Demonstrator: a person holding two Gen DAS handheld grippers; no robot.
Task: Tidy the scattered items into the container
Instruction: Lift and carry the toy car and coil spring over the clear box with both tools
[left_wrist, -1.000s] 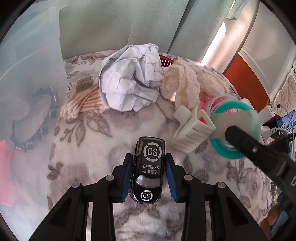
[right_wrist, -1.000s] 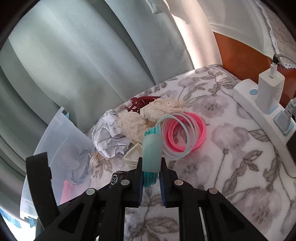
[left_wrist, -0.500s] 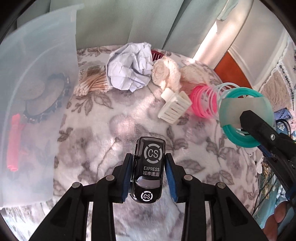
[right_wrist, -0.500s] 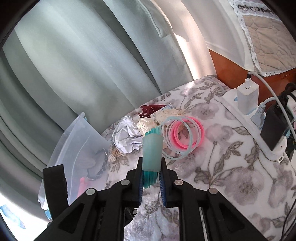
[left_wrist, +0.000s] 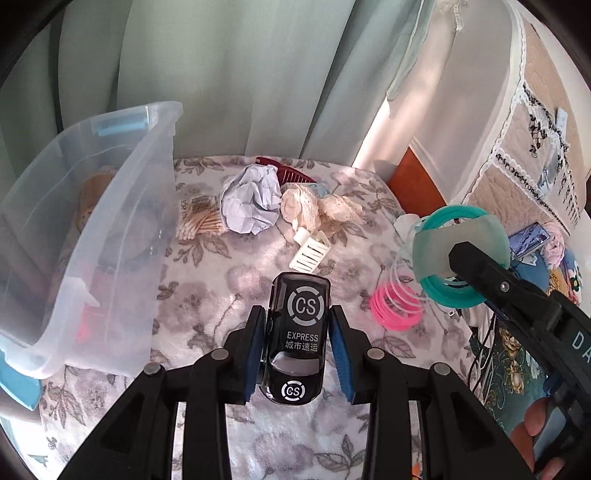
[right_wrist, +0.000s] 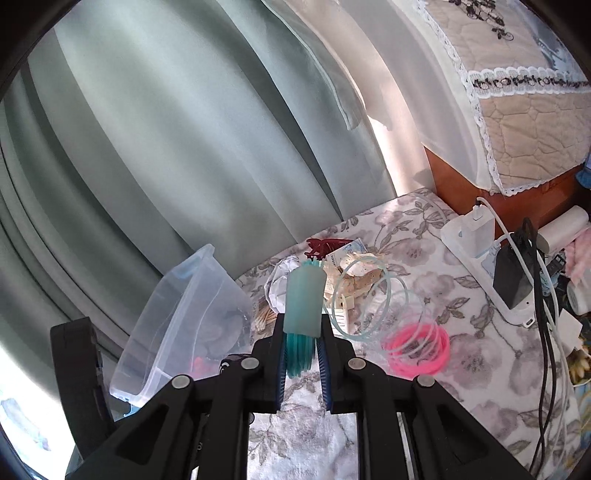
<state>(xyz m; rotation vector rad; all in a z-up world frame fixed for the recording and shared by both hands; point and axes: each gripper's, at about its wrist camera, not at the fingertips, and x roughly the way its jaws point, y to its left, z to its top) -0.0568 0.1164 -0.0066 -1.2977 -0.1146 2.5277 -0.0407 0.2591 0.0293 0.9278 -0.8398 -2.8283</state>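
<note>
Though it looks small and light, the black toy car (left_wrist: 299, 339) is glossy hard plastic, so I'd judge it slippery; the left gripper (left_wrist: 298, 343) has it pinched across its flat sides, a sound hold. It hangs above the floral blanket, right of the clear plastic bin (left_wrist: 110, 236). Farther right of the bin, the right gripper (right_wrist: 302, 354) is closed on the teal end of a springy coil of rings (right_wrist: 301, 306), whose pink tail (right_wrist: 417, 349) sags to the blanket: floppy, likely to trail. Crumpled paper (left_wrist: 251, 206) and a cream hair clip (left_wrist: 310, 251) lie beyond the car.
</note>
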